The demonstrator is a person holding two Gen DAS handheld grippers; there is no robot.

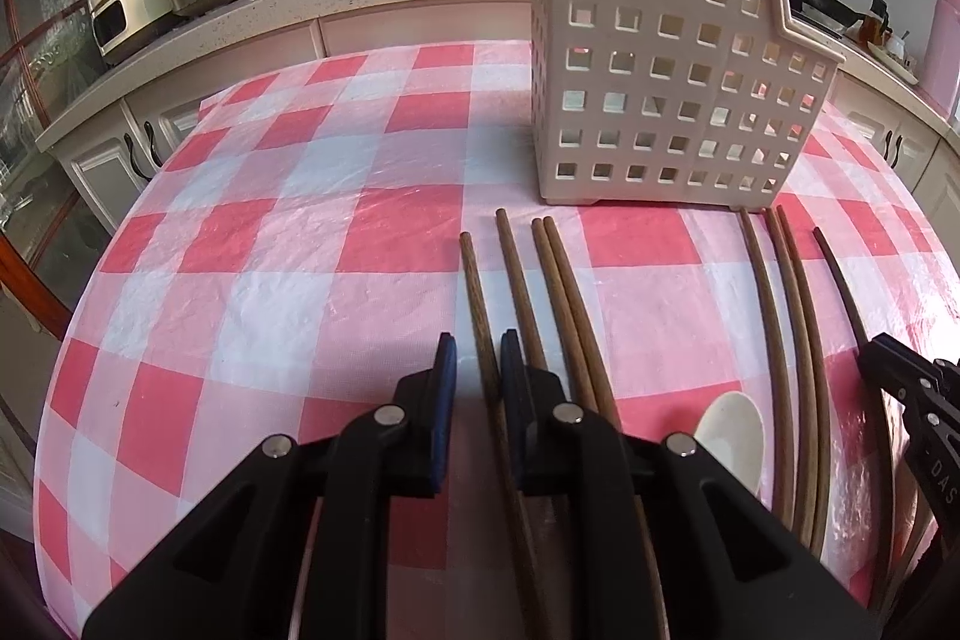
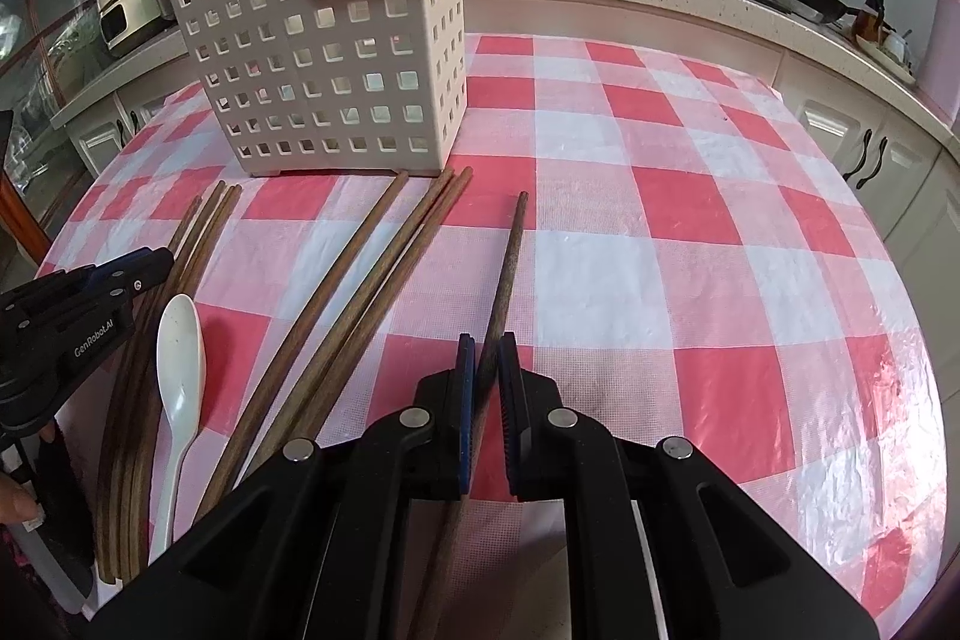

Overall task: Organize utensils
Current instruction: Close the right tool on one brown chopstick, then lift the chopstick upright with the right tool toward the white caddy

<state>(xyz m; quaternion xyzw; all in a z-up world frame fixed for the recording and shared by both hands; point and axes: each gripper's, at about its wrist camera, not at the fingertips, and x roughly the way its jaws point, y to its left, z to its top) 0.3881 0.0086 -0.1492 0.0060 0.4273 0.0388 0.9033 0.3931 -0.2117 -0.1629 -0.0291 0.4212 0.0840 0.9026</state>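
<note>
Between the blue pads of the left gripper (image 1: 478,361), seen from the left wrist, runs the leftmost chopstick (image 1: 473,292); the jaws straddle it with a visible gap on the left side, so they look not yet clamped. Just right of those tongs lie three more chopsticks (image 1: 555,292), then a white spoon (image 1: 733,427), then a further curved group (image 1: 792,310). Ahead and to the right stands the perforated utensil basket (image 1: 666,58) on the checked tablecloth (image 1: 270,220). A judged risk: closing off-centre could roll the stick against its neighbour or pinch two at once.

From the right wrist, the right gripper (image 2: 487,361) has its pads drawn in tight on a single dark chopstick (image 2: 507,274), which points forward from the tongs. The basket (image 2: 336,58) sits ahead and left, and the other sticks (image 2: 360,292) and spoon (image 2: 180,340) lie left. Held near one end, that stick could swing or slip on lifting, or catch the basket rim.
</note>
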